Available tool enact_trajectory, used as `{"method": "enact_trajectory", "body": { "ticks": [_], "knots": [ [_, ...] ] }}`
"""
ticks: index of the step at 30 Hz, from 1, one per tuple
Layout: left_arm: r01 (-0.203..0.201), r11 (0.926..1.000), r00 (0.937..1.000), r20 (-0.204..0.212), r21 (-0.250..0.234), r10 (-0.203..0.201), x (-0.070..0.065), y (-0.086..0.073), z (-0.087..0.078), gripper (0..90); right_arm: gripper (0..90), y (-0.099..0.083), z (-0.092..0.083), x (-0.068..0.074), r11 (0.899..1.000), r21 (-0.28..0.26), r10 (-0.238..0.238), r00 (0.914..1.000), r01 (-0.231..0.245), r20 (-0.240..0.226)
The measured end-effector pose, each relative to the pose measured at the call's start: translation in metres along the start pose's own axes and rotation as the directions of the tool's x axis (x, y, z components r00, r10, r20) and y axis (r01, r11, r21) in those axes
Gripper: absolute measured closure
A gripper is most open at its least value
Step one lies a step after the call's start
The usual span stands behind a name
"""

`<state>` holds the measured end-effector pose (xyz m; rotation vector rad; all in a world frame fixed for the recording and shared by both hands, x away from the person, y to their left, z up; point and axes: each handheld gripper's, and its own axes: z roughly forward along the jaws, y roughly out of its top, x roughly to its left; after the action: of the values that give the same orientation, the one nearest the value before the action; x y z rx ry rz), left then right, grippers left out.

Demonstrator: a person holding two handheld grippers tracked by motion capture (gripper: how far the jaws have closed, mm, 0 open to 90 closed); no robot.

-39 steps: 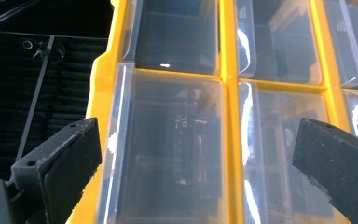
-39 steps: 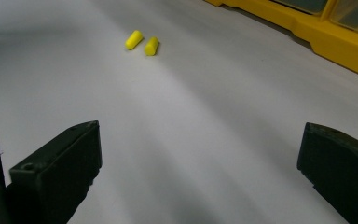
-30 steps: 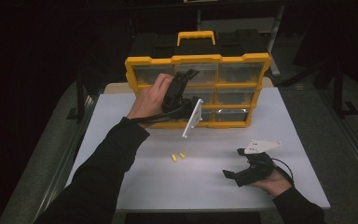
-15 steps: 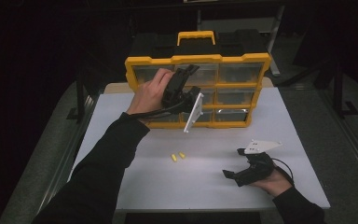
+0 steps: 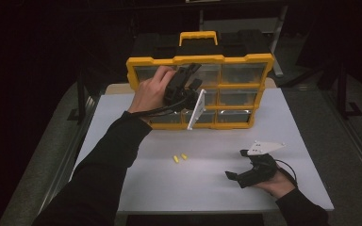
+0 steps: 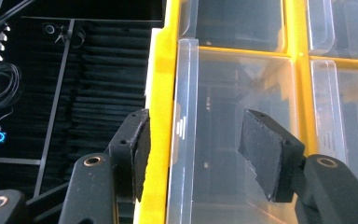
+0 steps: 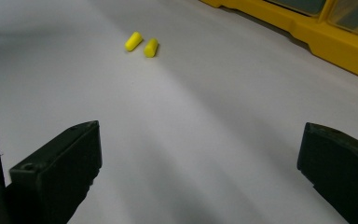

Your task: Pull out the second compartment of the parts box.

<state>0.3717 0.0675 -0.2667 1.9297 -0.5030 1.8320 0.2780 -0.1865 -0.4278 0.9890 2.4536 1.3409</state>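
Yellow-framed organiser [image 5: 238, 60] upright at the white table's [image 5: 283, 117] far edge, clear drawers facing forward. From the high view: bare tabletop wide open between organiser and near edge, broken by two yellow earplugs [image 5: 179, 158] lying close together near the middle. Left gripper [image 5: 188, 77] raised against the organiser's upper left drawers; right gripper [image 5: 235, 175] resting low by the near right edge, well apart from the earplugs.

In the left gripper view: jaws just been closing, now half shut around the yellow frame edge [image 6: 161, 93] and the clear drawer [image 6: 233, 121]; left pad against the frame's outer side, right pad before the drawer face, contact unclear.

In the right gripper view: jaws spread wide, holding nothing, bare table between, earplugs [image 7: 142, 44] far ahead.
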Motion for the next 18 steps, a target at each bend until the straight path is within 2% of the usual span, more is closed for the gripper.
{"method": "enact_trajectory", "body": {
  "ticks": [9,11,18],
  "knots": [
    [-0.001,0.9999,1.0,0.009,0.01,0.001,0.0017,0.0004,0.0033,55.0,0.0,0.0,-0.0004,0.0,1.0,-0.003,-0.003,1.0,0.003,0.0],
    [-0.014,0.9996,0.9999,0.005,0.026,0.014,0.0028,0.0001,0.0037,57.3,0.0,0.0,-0.0005,0.0,1.0,-0.003,-0.002,1.0,0.002,0.001],
    [0.003,0.9994,1.0,-0.004,0.033,-0.003,0.0032,-0.0012,0.0057,64.0,0.0,0.0002,-0.0006,0.0002,1.0,-0.004,-0.003,1.0,0.003,0.001]
  ]
}}
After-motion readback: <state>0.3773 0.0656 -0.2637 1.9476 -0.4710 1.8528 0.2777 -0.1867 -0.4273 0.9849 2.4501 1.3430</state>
